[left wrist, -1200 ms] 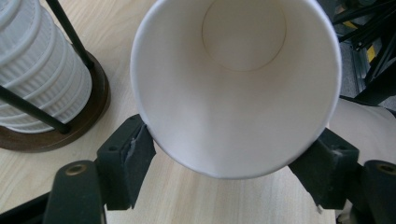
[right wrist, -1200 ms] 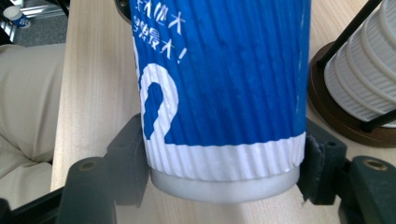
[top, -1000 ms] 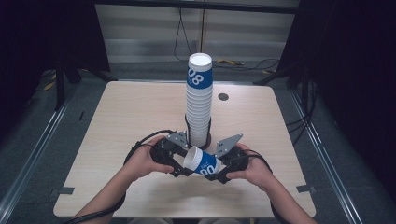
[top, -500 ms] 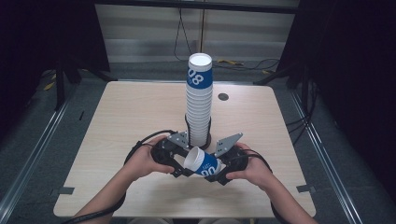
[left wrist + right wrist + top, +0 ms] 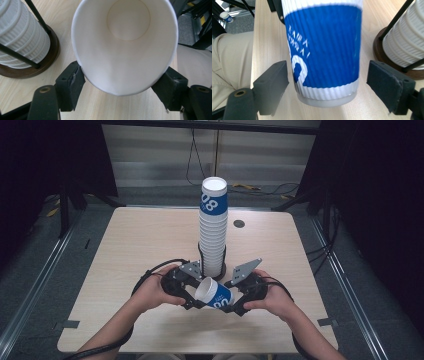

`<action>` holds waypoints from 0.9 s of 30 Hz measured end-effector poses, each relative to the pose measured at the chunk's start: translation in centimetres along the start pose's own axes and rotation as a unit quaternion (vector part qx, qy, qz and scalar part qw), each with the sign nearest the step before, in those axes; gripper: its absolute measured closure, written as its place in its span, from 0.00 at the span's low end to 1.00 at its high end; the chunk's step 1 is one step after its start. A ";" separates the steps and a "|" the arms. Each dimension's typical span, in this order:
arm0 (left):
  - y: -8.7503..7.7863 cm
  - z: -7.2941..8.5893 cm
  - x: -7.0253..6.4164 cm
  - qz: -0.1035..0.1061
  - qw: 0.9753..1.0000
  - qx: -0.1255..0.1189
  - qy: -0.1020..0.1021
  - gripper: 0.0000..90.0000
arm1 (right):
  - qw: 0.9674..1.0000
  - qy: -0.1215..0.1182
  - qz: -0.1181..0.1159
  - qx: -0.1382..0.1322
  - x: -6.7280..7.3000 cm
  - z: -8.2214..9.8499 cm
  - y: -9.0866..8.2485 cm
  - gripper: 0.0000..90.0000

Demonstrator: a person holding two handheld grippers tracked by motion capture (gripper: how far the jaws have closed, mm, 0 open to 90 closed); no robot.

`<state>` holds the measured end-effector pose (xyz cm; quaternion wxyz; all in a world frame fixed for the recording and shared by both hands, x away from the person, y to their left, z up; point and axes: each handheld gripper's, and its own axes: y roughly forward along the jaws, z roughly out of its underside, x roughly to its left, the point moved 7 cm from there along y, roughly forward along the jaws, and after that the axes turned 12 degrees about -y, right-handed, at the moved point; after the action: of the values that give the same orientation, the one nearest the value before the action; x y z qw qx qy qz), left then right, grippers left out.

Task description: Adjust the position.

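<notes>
Two forearms reach in over the near edge of a pale wooden table (image 5: 125, 250), hands facing each other. The left gripper (image 5: 187, 292) clamps the rim of a blue and white paper cup (image 5: 214, 294), which lies tilted between the hands, mouth toward the left. The right gripper (image 5: 239, 301) has just been opening; its jaws flank the cup's base without touching. Just behind stands a tall stack of cups (image 5: 213, 227) in a wire holder.

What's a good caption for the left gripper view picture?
Left claw squeezing a paper cup by its rim, beside the cup stack.
</notes>
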<state>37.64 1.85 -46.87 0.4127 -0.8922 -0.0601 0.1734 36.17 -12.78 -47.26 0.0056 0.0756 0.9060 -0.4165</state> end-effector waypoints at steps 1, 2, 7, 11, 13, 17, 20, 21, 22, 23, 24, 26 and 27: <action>0.0 0.0 0.0 0.000 1.000 0.001 0.001 0.33 | 1.000 0.001 0.001 -0.001 -0.1 -0.1 -0.1 0.18; 0.1 0.0 0.0 -0.001 1.000 0.003 0.001 0.33 | 1.000 0.001 0.000 -0.003 -0.1 -0.3 -0.2 0.18; 0.4 0.1 -0.1 -0.002 1.000 0.008 0.001 0.33 | 1.000 -0.001 -0.003 -0.006 -0.3 -0.9 -0.5 0.18; 0.8 0.1 -0.2 0.000 1.000 0.014 0.005 0.33 | 1.000 0.001 -0.005 -0.010 -0.4 -1.5 -0.6 0.18; 0.9 0.0 -0.4 0.002 1.000 0.014 0.006 0.33 | 1.000 0.001 -0.006 -0.015 -0.5 -1.9 -0.6 0.18; 0.9 -0.1 -0.5 0.002 1.000 0.020 0.010 0.33 | 1.000 -0.003 -0.007 -0.016 -0.6 -2.5 -0.6 0.19; 0.9 -0.2 -0.5 0.002 1.000 0.016 0.011 0.33 | 1.000 -0.008 -0.007 -0.018 -0.6 -2.8 -0.5 0.19; 0.9 -0.2 -0.5 0.003 1.000 0.018 0.011 0.33 | 1.000 -0.006 -0.008 -0.020 -0.6 -2.9 -0.5 0.19; 1.0 -0.1 -0.5 0.001 1.000 0.018 0.009 0.33 | 1.000 -0.006 -0.011 -0.020 -0.5 -2.9 -0.4 0.19; 1.0 -0.1 -0.6 0.001 1.000 0.020 0.008 0.33 | 1.000 -0.007 -0.010 -0.020 -0.6 -3.0 -0.4 0.19; 1.1 -0.1 -0.6 0.002 1.000 0.019 0.010 0.33 | 1.000 -0.005 -0.010 -0.018 -0.6 -3.0 -0.4 0.19; 1.3 -0.1 -0.7 0.001 1.000 0.024 0.012 0.33 | 1.000 -0.007 -0.012 -0.021 -0.6 -3.2 -0.3 0.21; 1.4 0.0 -0.7 0.000 0.999 0.028 0.017 0.33 | 1.000 -0.007 -0.016 -0.019 -0.5 -3.2 -0.2 0.22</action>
<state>36.99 0.76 -47.71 0.4385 -0.8831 -0.0480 0.1597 36.77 -10.53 -44.97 0.0069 0.0578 0.9148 -0.3998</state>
